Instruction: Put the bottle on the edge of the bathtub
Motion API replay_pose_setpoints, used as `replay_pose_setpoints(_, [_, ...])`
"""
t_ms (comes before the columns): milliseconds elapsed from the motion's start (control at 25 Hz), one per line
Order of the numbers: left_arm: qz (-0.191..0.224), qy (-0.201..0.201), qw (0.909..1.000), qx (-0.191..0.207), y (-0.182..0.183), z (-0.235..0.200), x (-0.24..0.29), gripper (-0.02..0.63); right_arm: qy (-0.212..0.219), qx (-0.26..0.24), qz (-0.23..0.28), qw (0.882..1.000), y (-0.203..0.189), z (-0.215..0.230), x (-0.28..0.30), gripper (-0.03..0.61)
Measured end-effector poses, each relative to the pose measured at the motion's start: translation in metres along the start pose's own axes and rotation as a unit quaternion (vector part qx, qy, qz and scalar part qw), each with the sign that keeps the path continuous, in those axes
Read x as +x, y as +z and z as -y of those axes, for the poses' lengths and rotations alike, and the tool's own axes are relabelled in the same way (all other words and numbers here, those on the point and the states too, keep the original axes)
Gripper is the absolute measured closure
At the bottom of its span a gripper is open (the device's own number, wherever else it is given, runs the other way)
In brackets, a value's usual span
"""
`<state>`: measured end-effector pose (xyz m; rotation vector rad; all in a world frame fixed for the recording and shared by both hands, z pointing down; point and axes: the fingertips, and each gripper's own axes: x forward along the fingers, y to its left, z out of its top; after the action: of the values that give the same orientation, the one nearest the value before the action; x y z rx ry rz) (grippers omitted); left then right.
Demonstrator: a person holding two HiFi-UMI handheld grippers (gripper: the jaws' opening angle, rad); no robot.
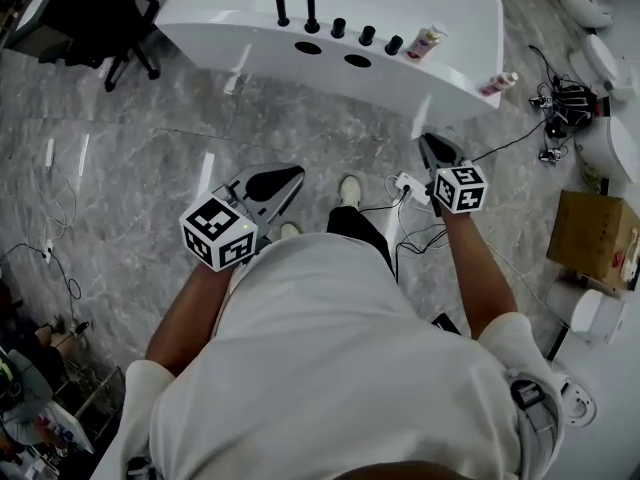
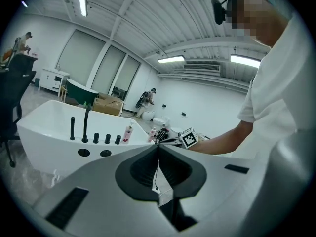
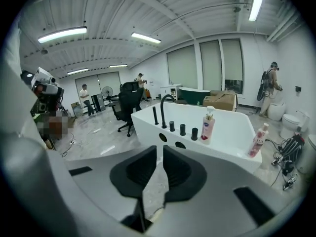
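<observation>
A white bathtub (image 1: 240, 30) stands ahead on the grey floor, with black taps (image 1: 312, 8) along its near rim. A white pump bottle (image 1: 425, 41) with a pink label stands on that rim beside the taps. A second pink-and-white bottle (image 1: 499, 83) stands at the rim's right corner. The right gripper view shows both, the pump bottle (image 3: 207, 125) and the corner bottle (image 3: 257, 140). My right gripper (image 1: 428, 138) points at the tub, well short of it, its jaws a narrow slit apart with nothing between them (image 3: 160, 149). My left gripper (image 1: 300, 171) is shut and empty (image 2: 158, 144).
A black office chair (image 1: 100, 18) stands left of the tub. A power strip and cables (image 1: 408, 186) lie on the floor by my feet. A cardboard box (image 1: 593, 233), white toilets (image 1: 600, 63) and black gear (image 1: 570, 98) line the right side.
</observation>
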<state>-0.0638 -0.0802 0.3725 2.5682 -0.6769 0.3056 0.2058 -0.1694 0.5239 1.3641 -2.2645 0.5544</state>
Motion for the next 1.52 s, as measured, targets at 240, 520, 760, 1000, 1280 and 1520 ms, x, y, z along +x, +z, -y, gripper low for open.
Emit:
replay_pose_setpoints(240, [0.001, -0.003, 1.0, 0.005, -0.024, 0.007, -0.037, 0.594, 0.009, 0.005, 0.004, 1.0, -0.008, -0.065, -0.034, 0.546])
replay_pose_setpoints(520, [0.006, -0.008, 0.9999, 0.002, -0.042, 0.013, -0.057, 0.594, 0.036, 0.005, 0.011, 0.999, -0.006, -0.125, -0.069, 0.568])
replay_pose_setpoints(760, [0.015, -0.016, 0.9998, 0.001, -0.05, 0.024, -0.066, 0.594, 0.05, 0.001, 0.015, 0.999, -0.006, -0.159, -0.089, 0.569])
replay_pose_setpoints(1000, [0.024, -0.019, 0.9995, -0.008, -0.056, 0.03, -0.078, 0.594, 0.069, -0.004, 0.013, 0.998, -0.011, -0.187, -0.097, 0.569])
replay_pose_setpoints(1280, [0.025, -0.01, 0.9996, -0.003, -0.062, 0.035, -0.091, 0.594, 0.086, -0.012, 0.012, 0.996, -0.013, -0.206, -0.1, 0.571])
replay_pose_setpoints(1520, [0.026, -0.003, 0.9996, 0.001, -0.059, 0.036, -0.098, 0.594, 0.099, -0.02, 0.015, 0.995, -0.008, -0.217, -0.099, 0.571])
